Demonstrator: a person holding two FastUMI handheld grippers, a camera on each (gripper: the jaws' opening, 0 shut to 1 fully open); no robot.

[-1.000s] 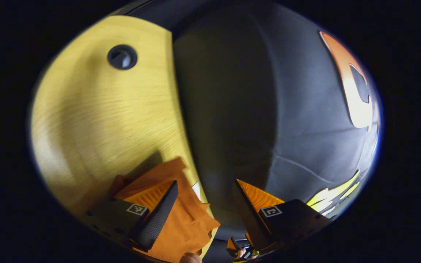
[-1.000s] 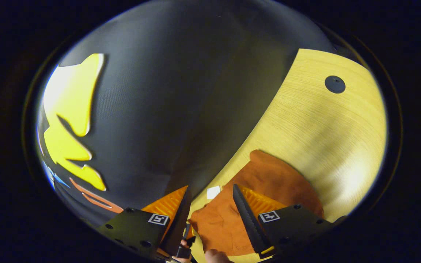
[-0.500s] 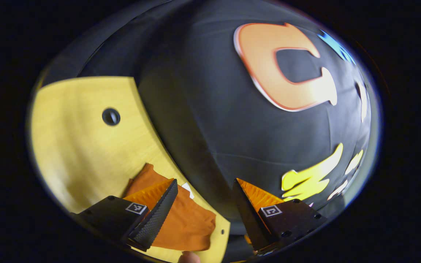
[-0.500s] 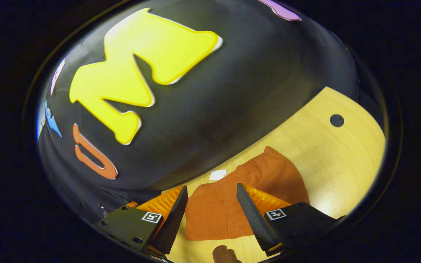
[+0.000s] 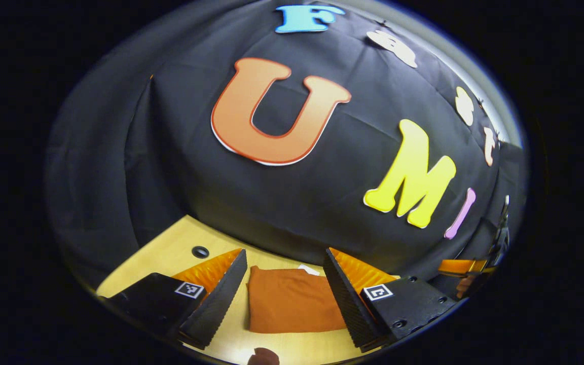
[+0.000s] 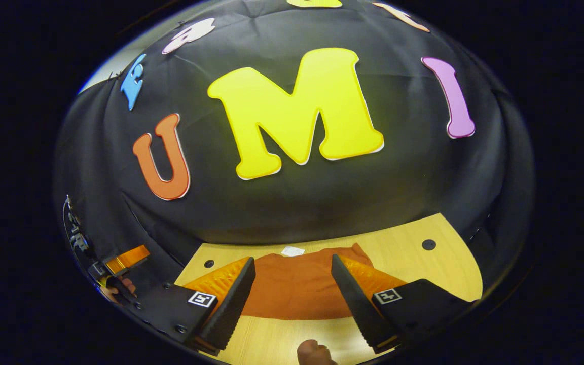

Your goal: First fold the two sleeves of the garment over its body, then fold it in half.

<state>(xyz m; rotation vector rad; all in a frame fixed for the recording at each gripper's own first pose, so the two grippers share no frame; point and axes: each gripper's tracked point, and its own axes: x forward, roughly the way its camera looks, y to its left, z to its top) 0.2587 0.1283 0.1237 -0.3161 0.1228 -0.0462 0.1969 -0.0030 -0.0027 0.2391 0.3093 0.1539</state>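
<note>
Garment [image 5: 292, 300]: lying flat on table [image 5: 170, 256], compact folded rectangle, near back wall.
Left gripper [image 5: 284, 289]: fingers spread, empty, now raised and pulled back.
Right gripper [image 6: 292, 299]: fingers apart, empty, likewise withdrawn.
Meaning: probably folding finished.

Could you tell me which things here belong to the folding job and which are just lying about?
Job:
- garment, folded and flat on the table
- left gripper, open, holding nothing
- right gripper, open, holding nothing

Lying about:
- table
- white tag at the garment's far edge
- round holes in the tabletop
</note>
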